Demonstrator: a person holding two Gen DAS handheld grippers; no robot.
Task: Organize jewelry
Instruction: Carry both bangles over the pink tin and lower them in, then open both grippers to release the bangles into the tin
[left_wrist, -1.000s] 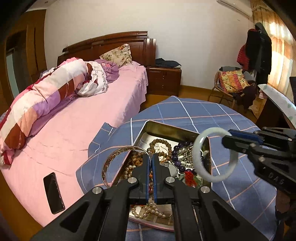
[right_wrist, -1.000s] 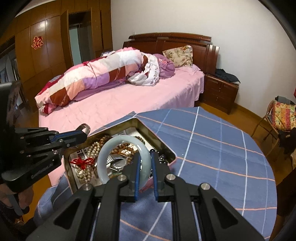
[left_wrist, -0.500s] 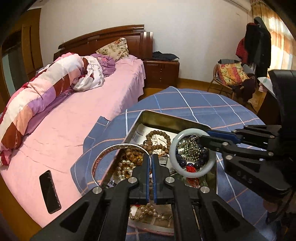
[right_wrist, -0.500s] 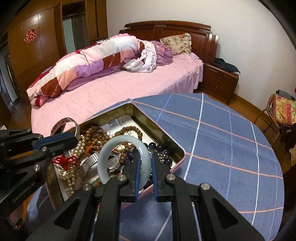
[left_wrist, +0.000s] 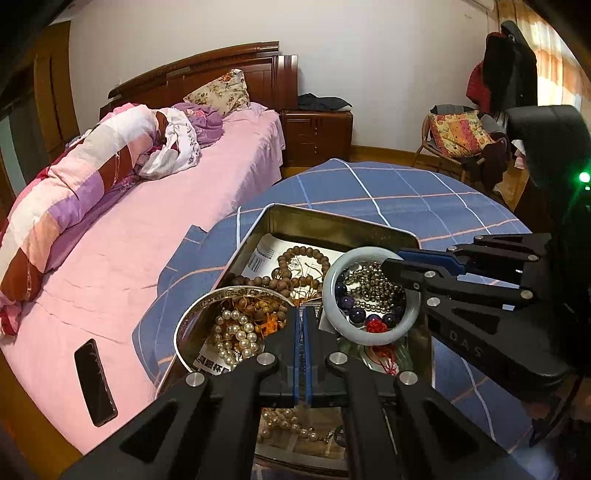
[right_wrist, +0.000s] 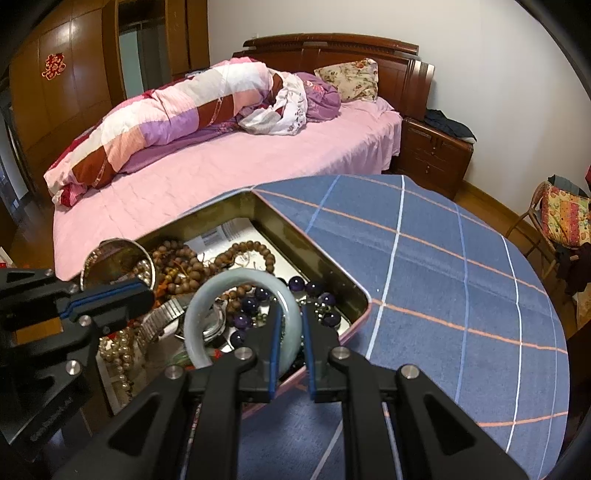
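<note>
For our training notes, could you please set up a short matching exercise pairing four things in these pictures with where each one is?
Things:
1. jade bangle
2. silver bangle
3. phone
4. purple beads

Places:
A. lying on the pink bed
B. loose inside the tin
C. clamped in the left tool
D. clamped in the right tool

Pairs: 1-D, 2-C, 3-A, 4-B
</note>
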